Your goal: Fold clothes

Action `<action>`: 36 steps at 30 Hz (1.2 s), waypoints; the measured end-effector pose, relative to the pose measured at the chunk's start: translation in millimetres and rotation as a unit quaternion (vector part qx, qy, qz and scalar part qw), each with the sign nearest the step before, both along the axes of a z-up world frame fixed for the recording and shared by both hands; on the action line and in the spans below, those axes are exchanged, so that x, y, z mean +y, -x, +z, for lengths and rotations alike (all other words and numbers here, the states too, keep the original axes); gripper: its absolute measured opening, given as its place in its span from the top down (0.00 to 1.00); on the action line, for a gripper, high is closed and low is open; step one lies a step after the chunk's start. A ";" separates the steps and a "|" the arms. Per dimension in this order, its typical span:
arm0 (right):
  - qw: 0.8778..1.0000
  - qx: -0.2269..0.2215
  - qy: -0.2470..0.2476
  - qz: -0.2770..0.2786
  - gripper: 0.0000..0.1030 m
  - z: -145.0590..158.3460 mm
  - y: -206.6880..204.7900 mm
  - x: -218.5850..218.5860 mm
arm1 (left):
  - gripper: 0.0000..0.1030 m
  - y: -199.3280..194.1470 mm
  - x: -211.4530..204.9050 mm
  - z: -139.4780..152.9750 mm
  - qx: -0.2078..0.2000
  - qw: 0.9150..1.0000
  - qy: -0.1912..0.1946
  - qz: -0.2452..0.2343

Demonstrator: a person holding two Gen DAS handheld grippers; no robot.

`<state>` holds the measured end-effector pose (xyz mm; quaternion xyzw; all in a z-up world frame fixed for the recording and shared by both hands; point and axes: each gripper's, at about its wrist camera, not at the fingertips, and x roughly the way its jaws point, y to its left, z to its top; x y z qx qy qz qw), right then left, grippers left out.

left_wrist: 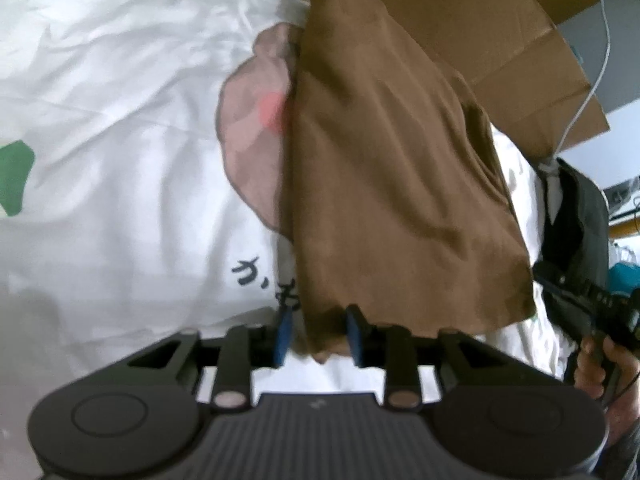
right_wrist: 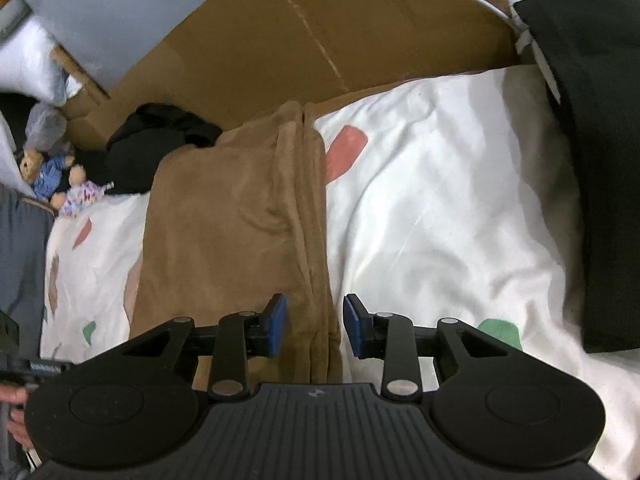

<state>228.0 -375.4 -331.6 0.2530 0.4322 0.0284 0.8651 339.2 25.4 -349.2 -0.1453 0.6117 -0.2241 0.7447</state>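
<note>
A brown fleece garment (right_wrist: 236, 216) lies folded lengthwise on a white printed bedsheet (right_wrist: 440, 200). In the left wrist view the garment (left_wrist: 392, 176) runs away from my left gripper (left_wrist: 320, 336). Its near corner sits between the blue pads (left_wrist: 284, 332), which stand apart around it. My right gripper (right_wrist: 316, 324) is open at the garment's near right edge, the cloth edge between its blue pads (right_wrist: 354, 326). The right gripper and the hand holding it also show in the left wrist view (left_wrist: 592, 312) at the right.
A flattened cardboard box (right_wrist: 304, 40) lies behind the garment. A black garment (right_wrist: 160, 144) and small stuffed dolls (right_wrist: 60, 184) lie at the back left. A dark cloth (right_wrist: 596, 160) covers the bed's right side. A white cable (left_wrist: 600, 64) hangs at right.
</note>
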 end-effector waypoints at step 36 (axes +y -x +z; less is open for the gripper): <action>0.996 0.042 -0.050 0.067 0.92 -13.4 5.4 14.7 | 0.92 4.1 9.1 11.2 0.005 0.999 0.045 -0.019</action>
